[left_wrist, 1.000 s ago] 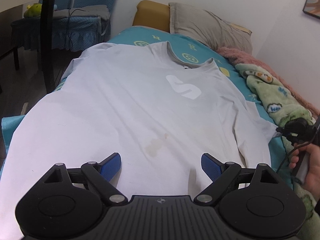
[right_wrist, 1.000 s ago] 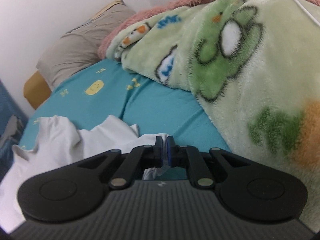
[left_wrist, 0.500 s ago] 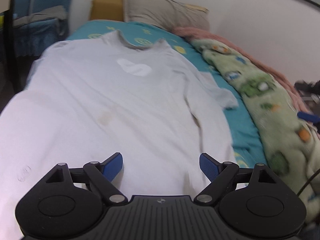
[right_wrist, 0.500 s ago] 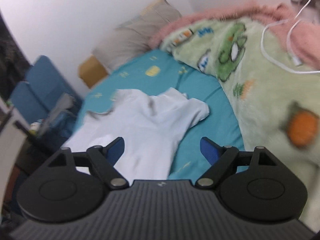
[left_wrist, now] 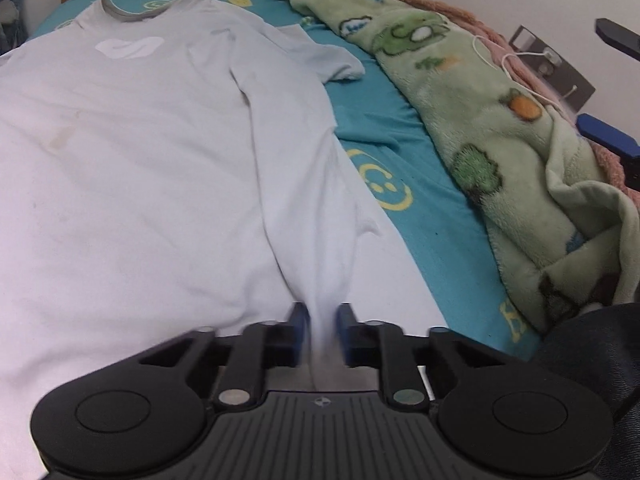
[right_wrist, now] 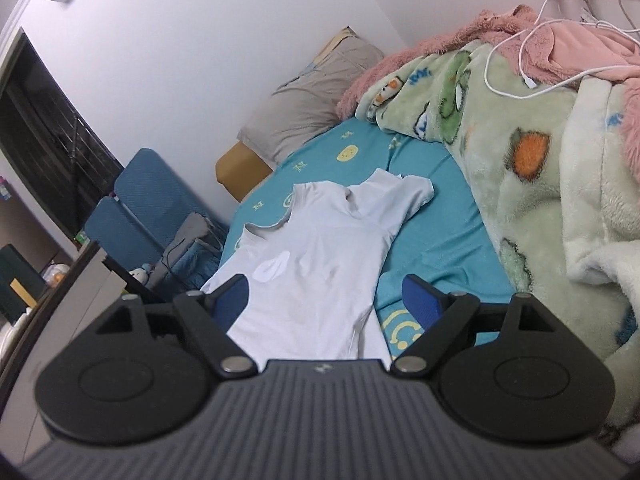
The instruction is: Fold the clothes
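Note:
A white T-shirt (left_wrist: 140, 152) with a grey collar and a pale chest logo lies face up on the teal bed sheet (left_wrist: 432, 216). My left gripper (left_wrist: 322, 334) is shut on a gathered ridge of the shirt's fabric near its right hem. The shirt's right sleeve (left_wrist: 332, 60) lies flat toward the blanket. My right gripper (right_wrist: 326, 300) is open and empty, held high above the shirt (right_wrist: 320, 256), clear of the cloth. Its blue fingers (left_wrist: 608, 136) show at the right edge of the left wrist view.
A green cartoon fleece blanket (left_wrist: 500, 120) and a pink blanket (right_wrist: 512, 28) are piled along the wall side. A white charging cable (right_wrist: 520, 56) lies over them. A grey pillow (right_wrist: 308, 96) is at the head. A blue chair (right_wrist: 136, 208) stands beside the bed.
My left gripper moved right to the shirt's right side and closed on the fabric. My right gripper let go of the sleeve, opened and rose away from the bed.

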Tool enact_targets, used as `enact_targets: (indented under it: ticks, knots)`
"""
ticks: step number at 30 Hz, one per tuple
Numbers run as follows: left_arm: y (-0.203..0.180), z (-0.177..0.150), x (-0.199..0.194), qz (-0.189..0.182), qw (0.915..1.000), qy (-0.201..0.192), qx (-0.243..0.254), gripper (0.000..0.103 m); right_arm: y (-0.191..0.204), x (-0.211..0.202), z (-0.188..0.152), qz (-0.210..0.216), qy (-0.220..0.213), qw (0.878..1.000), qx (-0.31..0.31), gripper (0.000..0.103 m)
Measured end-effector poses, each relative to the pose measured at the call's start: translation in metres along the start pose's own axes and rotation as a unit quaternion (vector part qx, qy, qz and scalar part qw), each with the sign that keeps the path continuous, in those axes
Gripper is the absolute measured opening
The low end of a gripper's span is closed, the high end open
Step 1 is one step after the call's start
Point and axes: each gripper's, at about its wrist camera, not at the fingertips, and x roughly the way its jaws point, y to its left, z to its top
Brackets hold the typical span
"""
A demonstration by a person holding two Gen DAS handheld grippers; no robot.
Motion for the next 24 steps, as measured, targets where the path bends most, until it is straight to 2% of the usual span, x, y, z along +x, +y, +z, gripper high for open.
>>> enact_targets:
  ticks: [1,4,8,12,15,19,21,23,24]
  knots:
    - [-0.005,0.000,-0.002,0.005,0.9999,-0.003,0.013,0.003,-0.001,0.001,-0.001,0.001,0.003,1.000,0.000,0.086]
    - [-0.017,0.006,-0.011,0.000,0.9994,-0.014,0.033,0.001,-0.005,0.002,-0.002,0.006,0.009,1.000,0.007,0.086]
    - [-0.032,0.020,-0.017,-0.053,0.9984,-0.015,0.011,0.001,-0.009,-0.001,0.000,0.010,-0.004,1.000,0.017,0.086]
    - [-0.052,0.028,0.003,-0.081,0.9966,0.010,-0.013,0.001,-0.014,-0.001,0.004,0.015,-0.015,0.999,0.029,0.086]
    - [-0.064,0.025,0.028,-0.074,0.9968,0.028,-0.008,0.001,-0.019,0.002,0.006,0.011,-0.016,0.999,0.040,0.086]
    - [-0.062,0.023,0.055,-0.065,0.9957,0.061,-0.026,0.002,-0.024,0.005,0.007,0.007,-0.016,0.999,0.049,0.086]
    - [-0.058,0.025,0.053,-0.071,0.9950,0.061,-0.033,0.009,-0.024,0.008,0.007,0.006,-0.014,0.999,0.049,0.086]
    - [-0.057,0.027,0.046,-0.067,0.9959,0.054,-0.029,0.043,-0.024,0.011,0.007,0.006,-0.011,0.999,0.046,0.086]
    - [-0.056,0.028,0.040,-0.057,0.9971,0.045,-0.020,0.049,-0.023,0.012,0.006,0.005,-0.010,0.999,0.043,0.086]
